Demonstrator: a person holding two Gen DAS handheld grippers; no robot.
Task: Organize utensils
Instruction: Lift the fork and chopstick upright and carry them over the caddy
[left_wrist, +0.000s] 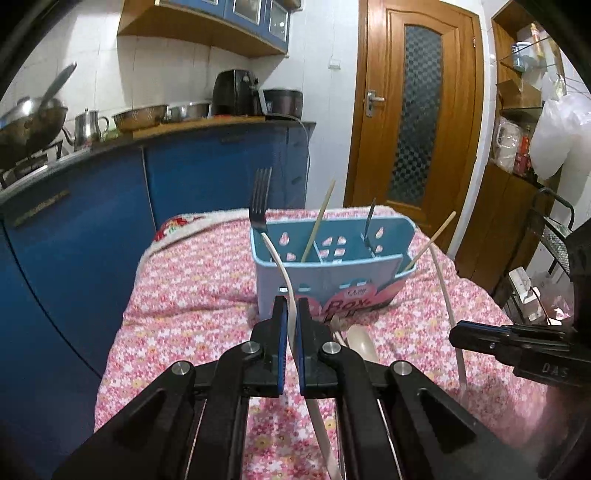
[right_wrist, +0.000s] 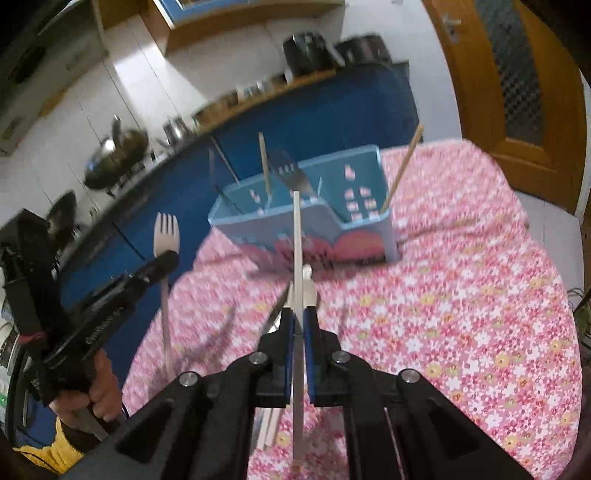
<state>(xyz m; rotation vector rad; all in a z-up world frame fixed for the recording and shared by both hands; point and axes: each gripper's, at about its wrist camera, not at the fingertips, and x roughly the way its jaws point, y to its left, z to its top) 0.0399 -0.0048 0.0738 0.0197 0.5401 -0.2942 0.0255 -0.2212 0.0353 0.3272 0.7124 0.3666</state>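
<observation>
Two hand-held grippers work over a desk (left_wrist: 184, 288) draped in a pink floral cloth, each clamped on a pale plastic utensil bound for the blue caddy (left_wrist: 332, 280) standing just ahead.

The left hand-held gripper (left_wrist: 290, 306) has its blue pads pressed against the curved handle of a white plastic fork (left_wrist: 284, 273); the right wrist view shows that fork's tines (right_wrist: 167, 230) raised above the gripper, well short of the caddy's rim.

The right hand-held gripper (right_wrist: 298, 317) is closed on a straight white utensil handle (right_wrist: 297, 236) that points toward the caddy's front wall; its working end is not visible.

Already upright in the caddy's compartments are a dark metal fork (left_wrist: 260, 199), two wooden chopsticks (left_wrist: 317, 221) set apart from each other, and another dark utensil (left_wrist: 369, 218).

A pale spoon (left_wrist: 360, 339) lies on the cloth just in front of the caddy, beside other loose pieces too hidden to name.

Both held utensils look light, thin and smooth, likely to flex a little and to pivot or slip between the pads if pinched near an end. A mid-handle hold, as the left one has, seems the steadier choice for lowering handle-first into a narrow compartment. The caddy itself appears light enough to be nudged across the soft cloth by a careless bump.
</observation>
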